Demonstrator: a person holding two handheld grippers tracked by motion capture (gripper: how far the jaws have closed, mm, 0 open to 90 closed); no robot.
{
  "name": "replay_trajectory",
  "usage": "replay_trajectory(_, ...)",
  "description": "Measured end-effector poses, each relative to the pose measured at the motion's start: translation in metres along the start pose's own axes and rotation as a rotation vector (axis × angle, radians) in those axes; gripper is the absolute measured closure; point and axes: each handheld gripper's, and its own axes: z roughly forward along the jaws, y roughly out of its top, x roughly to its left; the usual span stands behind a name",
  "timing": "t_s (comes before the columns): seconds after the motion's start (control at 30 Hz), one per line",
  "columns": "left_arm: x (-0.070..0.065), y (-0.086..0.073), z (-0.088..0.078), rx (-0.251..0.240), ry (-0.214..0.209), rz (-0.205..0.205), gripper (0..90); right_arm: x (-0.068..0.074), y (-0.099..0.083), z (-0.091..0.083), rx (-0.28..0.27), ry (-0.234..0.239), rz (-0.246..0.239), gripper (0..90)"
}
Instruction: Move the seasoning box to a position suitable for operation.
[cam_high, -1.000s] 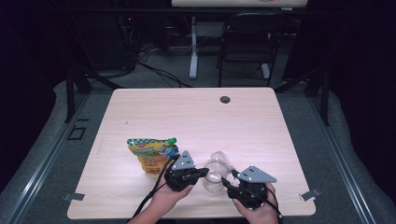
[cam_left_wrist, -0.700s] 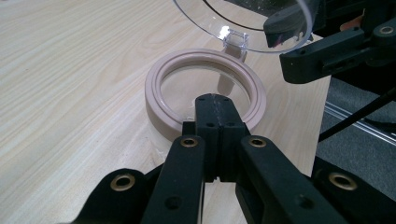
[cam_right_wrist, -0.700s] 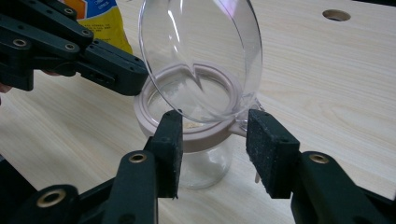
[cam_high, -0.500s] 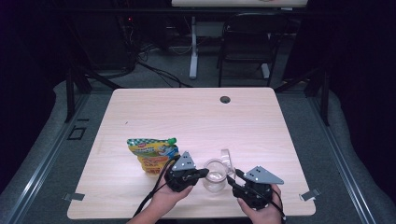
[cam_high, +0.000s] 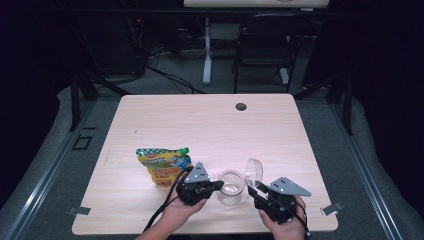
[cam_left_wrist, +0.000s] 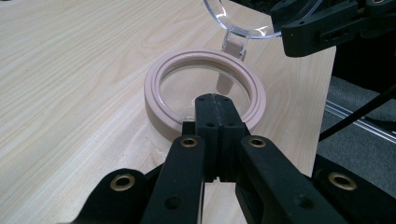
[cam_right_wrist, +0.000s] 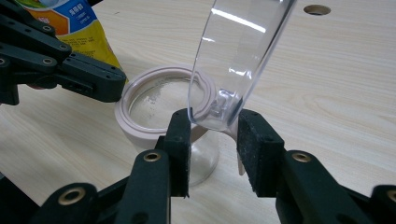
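**Jar open on the table, lid between the right jaws**

A pale wooden table (cam_high: 210, 125) stands in a dark room, with a chair (cam_high: 262, 47) and cables on the floor beyond its far edge.

The jar (cam_high: 231, 187), clear with a beige rim, stands upright near the table's front edge, between the two grippers. In the left gripper view its rim lies just past the jaw tips. The left gripper (cam_high: 212, 186) is clenched, its jaws pressed together with nothing between them; their tips sit at or on the near rim, though I cannot tell whether they touch it.

The clear lid (cam_high: 254, 172) stands tilted up on its hinge at the jar's side nearest the right gripper (cam_high: 256, 191). In the right gripper view the lid (cam_right_wrist: 240, 60) rises between that gripper's jaws, which have just been closing. The left jaw pad (cam_right_wrist: 180, 135) meets the lid's lower edge; a gap still shows beside the right pad, so the lid is not yet clamped.

Behind the left gripper, just beside the jar, lies a yellow pouch (cam_high: 164, 166) with a green cap. Far ahead of both grippers, a dark hole (cam_high: 241, 106) marks the table's far edge.
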Motion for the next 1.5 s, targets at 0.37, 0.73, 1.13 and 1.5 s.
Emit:
replay_trajectory(0.37,0.000,-0.003,-0.017,-0.019,0.017,0.001,90.0,-0.006,0.001,0.004,-0.001,0.001,0.035,69.6)
replay_trajectory(0.73,0.013,-0.027,-0.056,-0.037,0.097,-0.041,87.9,-0.023,0.006,0.012,-0.014,0.001,0.094,74.0)
replay_trajectory(1.13,0.030,-0.059,-0.099,-0.025,0.215,-0.104,84.7,-0.032,0.012,0.020,-0.019,0.024,0.111,74.6)
replay_trajectory(1.5,0.047,-0.063,-0.132,-0.059,0.224,-0.145,78.3,-0.033,0.009,0.020,-0.018,0.036,0.108,72.4)
